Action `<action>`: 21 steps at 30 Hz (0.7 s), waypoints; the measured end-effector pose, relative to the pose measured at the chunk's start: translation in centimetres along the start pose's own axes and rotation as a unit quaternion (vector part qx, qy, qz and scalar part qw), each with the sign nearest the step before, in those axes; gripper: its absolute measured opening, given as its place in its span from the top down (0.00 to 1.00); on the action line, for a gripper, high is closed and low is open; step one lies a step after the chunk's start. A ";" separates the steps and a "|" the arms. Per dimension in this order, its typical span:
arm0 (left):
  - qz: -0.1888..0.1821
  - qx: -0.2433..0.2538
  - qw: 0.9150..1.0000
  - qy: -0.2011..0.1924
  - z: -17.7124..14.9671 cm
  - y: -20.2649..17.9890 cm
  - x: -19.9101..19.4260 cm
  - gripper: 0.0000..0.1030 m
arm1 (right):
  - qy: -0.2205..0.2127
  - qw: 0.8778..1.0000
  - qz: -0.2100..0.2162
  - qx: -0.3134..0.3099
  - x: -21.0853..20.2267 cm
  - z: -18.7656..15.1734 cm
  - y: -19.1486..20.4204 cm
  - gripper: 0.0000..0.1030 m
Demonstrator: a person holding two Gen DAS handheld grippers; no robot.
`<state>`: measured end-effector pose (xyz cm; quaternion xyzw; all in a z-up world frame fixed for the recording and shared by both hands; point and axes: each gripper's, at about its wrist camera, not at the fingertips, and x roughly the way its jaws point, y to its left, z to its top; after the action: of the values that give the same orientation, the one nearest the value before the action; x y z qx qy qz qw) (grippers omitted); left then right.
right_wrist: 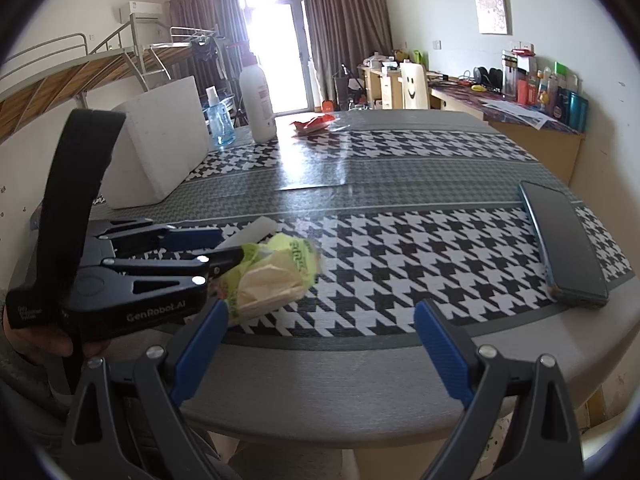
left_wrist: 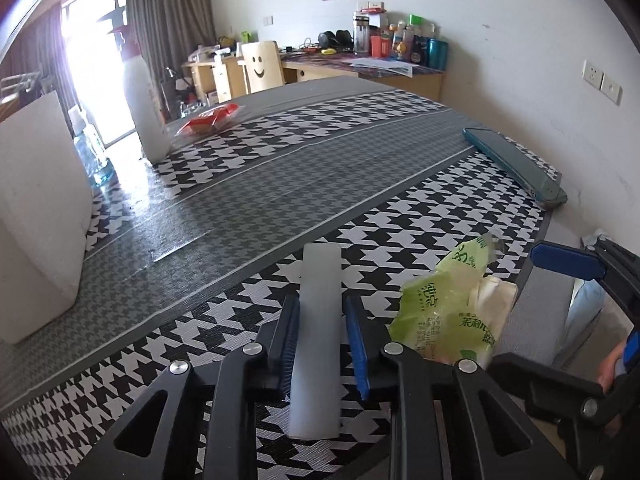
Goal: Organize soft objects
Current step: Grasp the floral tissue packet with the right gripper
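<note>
Near the worktop's [left_wrist: 248,216] front edge, left tool [left_wrist: 323,344] clenched across a white foam strip [left_wrist: 320,320] beside the green tissue pack [left_wrist: 448,320], right tool [right_wrist: 320,344] released, empty; best lift the strip level, gently, avoiding crushing.

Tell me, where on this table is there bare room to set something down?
The widest free patch is the middle of the table, between the white box, the red packet and the phone. It is crowded near the front edge, around the green tissue pack.
</note>
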<state>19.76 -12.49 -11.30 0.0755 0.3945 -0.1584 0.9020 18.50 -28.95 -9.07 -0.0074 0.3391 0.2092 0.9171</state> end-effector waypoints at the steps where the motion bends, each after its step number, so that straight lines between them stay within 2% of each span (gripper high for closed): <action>1: -0.001 -0.003 1.000 0.000 0.0 0.2 0.0 0.79 | 0.000 1.000 0.002 0.000 0.0 0.0 0.1 0.07; 6: -0.013 -0.013 1.000 -0.005 0.0 0.6 -0.5 0.83 | 0.000 1.000 0.011 0.000 0.2 0.0 0.6 0.07; 21: 0.005 -0.038 0.999 -0.032 -0.6 2.2 -3.2 0.83 | 0.008 0.999 0.046 -0.004 1.2 1.1 2.5 0.07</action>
<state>18.12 -9.52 -9.34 0.0377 0.3706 -0.1414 0.9172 19.07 -26.08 -8.68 0.0027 0.3452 0.2522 0.9040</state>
